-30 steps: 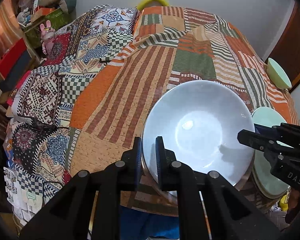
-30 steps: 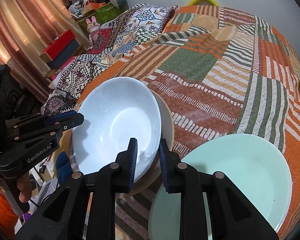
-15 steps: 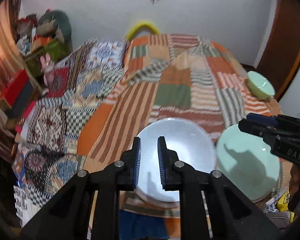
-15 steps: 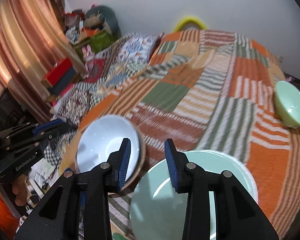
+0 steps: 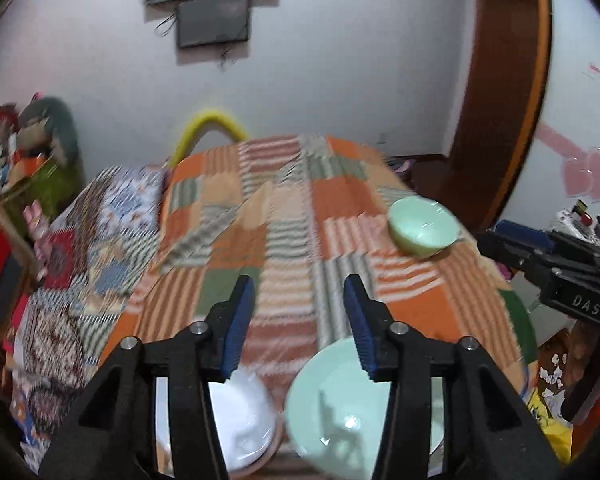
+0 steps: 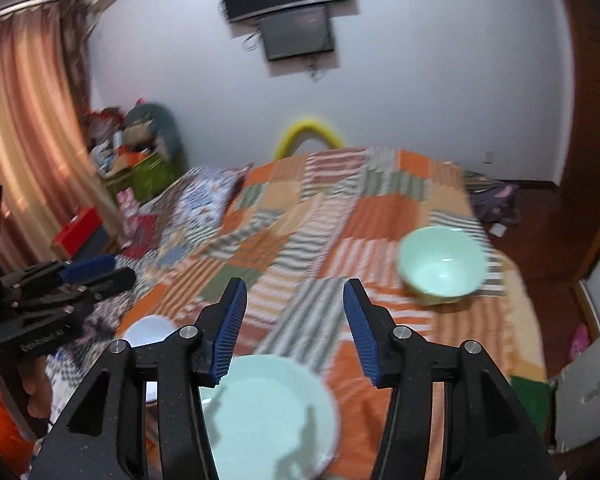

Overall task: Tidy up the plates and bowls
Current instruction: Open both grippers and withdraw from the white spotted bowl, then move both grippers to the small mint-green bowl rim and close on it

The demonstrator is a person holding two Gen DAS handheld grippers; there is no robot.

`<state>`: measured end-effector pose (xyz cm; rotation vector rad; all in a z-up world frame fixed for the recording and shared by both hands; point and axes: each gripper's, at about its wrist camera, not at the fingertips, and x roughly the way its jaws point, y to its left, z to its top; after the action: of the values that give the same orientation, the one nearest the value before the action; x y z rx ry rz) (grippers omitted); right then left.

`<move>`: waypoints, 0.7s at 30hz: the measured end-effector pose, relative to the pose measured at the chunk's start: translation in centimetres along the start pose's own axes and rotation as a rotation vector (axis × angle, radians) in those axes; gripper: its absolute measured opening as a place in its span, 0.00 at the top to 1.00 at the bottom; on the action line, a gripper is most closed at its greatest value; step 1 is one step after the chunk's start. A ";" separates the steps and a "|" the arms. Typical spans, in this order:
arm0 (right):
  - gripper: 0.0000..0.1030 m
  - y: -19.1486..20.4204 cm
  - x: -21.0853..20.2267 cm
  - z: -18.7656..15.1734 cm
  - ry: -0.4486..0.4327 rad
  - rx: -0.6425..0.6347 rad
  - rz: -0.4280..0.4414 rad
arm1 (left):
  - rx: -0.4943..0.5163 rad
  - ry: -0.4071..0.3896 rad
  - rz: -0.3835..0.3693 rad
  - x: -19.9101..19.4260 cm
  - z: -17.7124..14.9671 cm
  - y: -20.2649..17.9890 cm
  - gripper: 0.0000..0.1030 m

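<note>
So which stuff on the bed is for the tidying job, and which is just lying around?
For the job:
- white bowl
- green plate
- small green bowl
- left gripper and right gripper, both opening, nothing between the jaws

Just lying about:
- patchwork quilt
- toys on the shelf
- red box
- wall screen

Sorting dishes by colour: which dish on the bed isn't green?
The white bowl at the near left edge. The wide plate beside it and the small far bowl are both mint green.
</note>
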<state>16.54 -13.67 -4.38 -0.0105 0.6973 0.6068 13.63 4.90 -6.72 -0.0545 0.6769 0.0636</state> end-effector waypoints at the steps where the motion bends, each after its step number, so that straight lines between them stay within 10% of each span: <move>1: 0.55 -1.0 -0.3 0.1 -0.009 0.013 -0.019 | 0.015 -0.006 -0.010 0.2 0.8 -0.9 0.53; 21: 0.54 -15.2 1.6 0.6 0.015 0.220 -0.169 | 0.056 0.104 -0.137 16.1 7.3 -10.3 0.42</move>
<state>25.92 -25.31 -7.76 0.1288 0.7667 0.3662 31.51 -4.23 -10.86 -0.0502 0.7770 -0.0909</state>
